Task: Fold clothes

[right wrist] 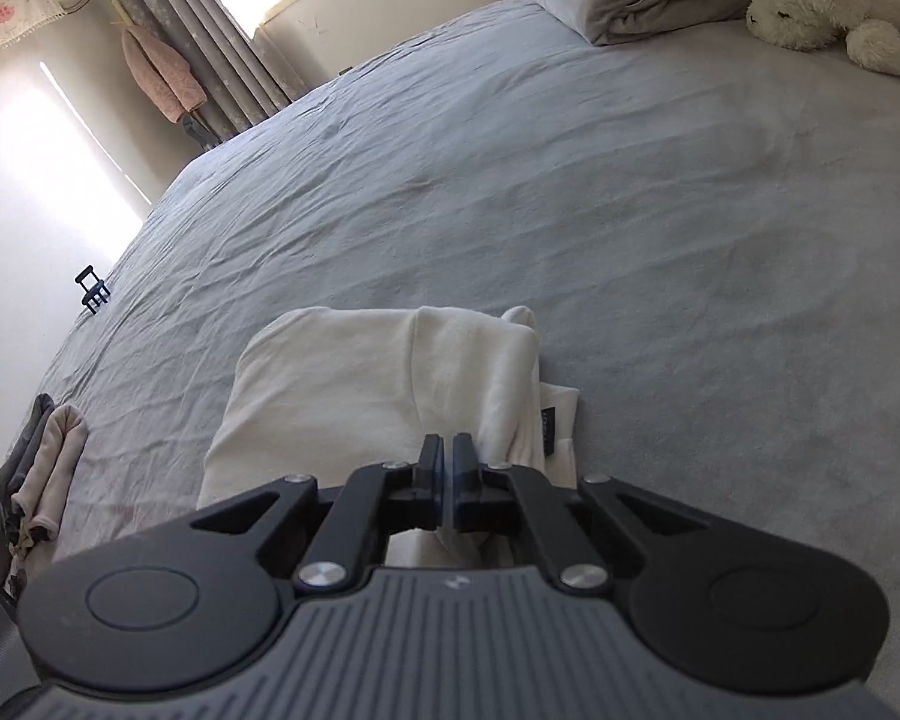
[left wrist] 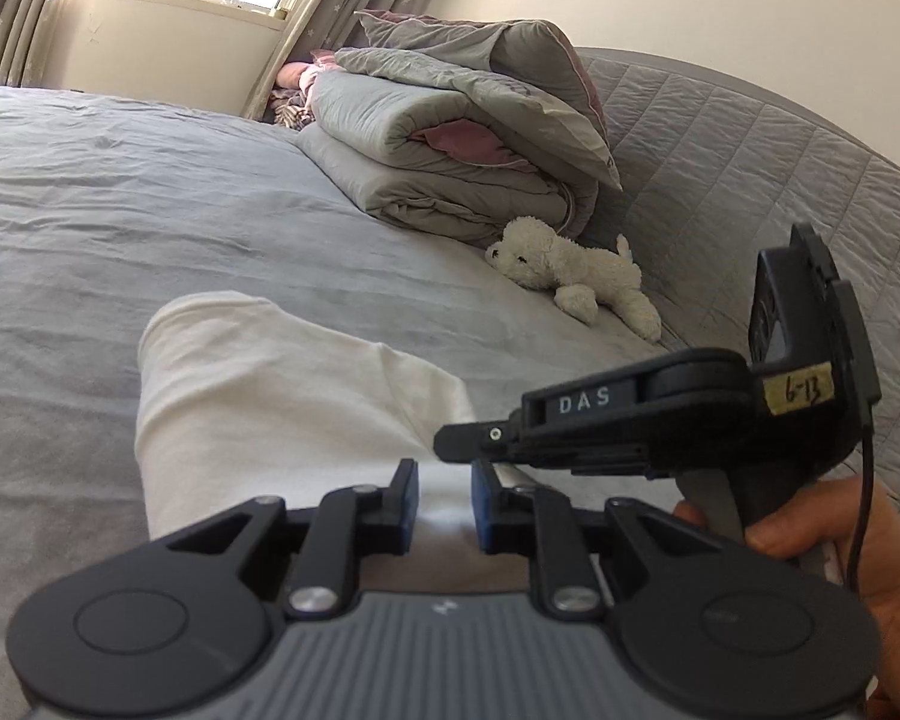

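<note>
A cream-white garment (left wrist: 282, 396) lies partly folded on the grey bed sheet (left wrist: 120, 210); it also shows in the right wrist view (right wrist: 354, 384). My left gripper (left wrist: 444, 498) hovers over the garment's near edge with its jaws a little apart and nothing between them. My right gripper (right wrist: 448, 477) is shut on a fold of the white garment near its right side. The right gripper also shows in the left wrist view (left wrist: 450, 441), just right of and ahead of the left fingers (left wrist: 405, 498).
A folded grey duvet and pillow (left wrist: 450, 138) are stacked at the headboard (left wrist: 750, 180), with a white plush toy (left wrist: 576, 276) beside them. Folded pink and grey clothes (right wrist: 42, 468) lie at the bed's left edge. Curtains and a window stand beyond the bed.
</note>
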The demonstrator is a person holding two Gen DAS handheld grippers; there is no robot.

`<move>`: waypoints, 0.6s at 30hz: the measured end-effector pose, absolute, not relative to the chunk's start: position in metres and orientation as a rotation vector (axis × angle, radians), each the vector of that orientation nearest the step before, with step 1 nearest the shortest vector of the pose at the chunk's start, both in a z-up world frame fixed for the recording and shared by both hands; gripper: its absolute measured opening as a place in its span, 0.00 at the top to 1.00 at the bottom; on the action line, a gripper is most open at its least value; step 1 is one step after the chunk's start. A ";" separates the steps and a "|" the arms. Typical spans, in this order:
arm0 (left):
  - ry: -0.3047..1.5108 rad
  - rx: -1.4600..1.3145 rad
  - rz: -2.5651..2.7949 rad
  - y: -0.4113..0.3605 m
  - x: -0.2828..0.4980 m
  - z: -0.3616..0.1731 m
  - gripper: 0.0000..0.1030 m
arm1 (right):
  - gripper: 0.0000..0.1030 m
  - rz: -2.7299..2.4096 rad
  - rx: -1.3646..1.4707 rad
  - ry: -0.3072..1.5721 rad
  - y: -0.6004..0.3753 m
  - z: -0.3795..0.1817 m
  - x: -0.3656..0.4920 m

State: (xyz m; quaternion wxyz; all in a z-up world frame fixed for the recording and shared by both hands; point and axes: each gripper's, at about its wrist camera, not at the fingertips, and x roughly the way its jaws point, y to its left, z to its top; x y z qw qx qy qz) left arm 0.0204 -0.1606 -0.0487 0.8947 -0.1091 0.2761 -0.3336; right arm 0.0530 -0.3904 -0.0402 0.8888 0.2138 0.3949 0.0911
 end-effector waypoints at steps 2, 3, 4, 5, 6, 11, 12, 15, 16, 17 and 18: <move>0.530 -0.189 -0.653 -0.153 0.027 -0.043 0.82 | 1.00 0.184 0.444 0.816 -0.394 -0.040 0.050; 0.514 -0.174 -0.628 -0.148 0.031 -0.042 0.82 | 1.00 0.183 0.437 0.813 -0.394 -0.041 0.048; 0.513 -0.171 -0.597 -0.144 0.038 -0.043 0.82 | 1.00 0.183 0.434 0.809 -0.394 -0.041 0.047; 0.517 -0.170 -0.572 -0.140 0.044 -0.045 0.82 | 1.00 0.183 0.428 0.805 -0.394 -0.041 0.046; 0.533 -0.173 -0.563 -0.138 0.051 -0.050 0.83 | 1.00 0.184 0.419 0.802 -0.392 -0.041 0.045; 0.561 -0.126 -0.565 -0.140 0.065 -0.079 0.84 | 1.00 0.183 0.399 0.800 -0.389 -0.044 0.046; 0.557 -0.131 -0.568 -0.141 0.066 -0.082 0.84 | 1.00 0.183 0.403 0.801 -0.390 -0.045 0.047; 0.585 -0.194 -0.568 -0.135 0.073 -0.079 0.86 | 1.00 0.183 0.416 0.803 -0.391 -0.045 0.048; 0.586 -0.195 -0.571 -0.134 0.072 -0.076 0.86 | 1.00 0.183 0.419 0.802 -0.391 -0.044 0.048; 0.582 -0.198 -0.572 -0.132 0.070 -0.072 0.85 | 1.00 0.183 0.421 0.801 -0.391 -0.043 0.048; 0.578 -0.203 -0.573 -0.130 0.067 -0.069 0.85 | 1.00 0.188 0.427 0.795 -0.391 -0.041 0.047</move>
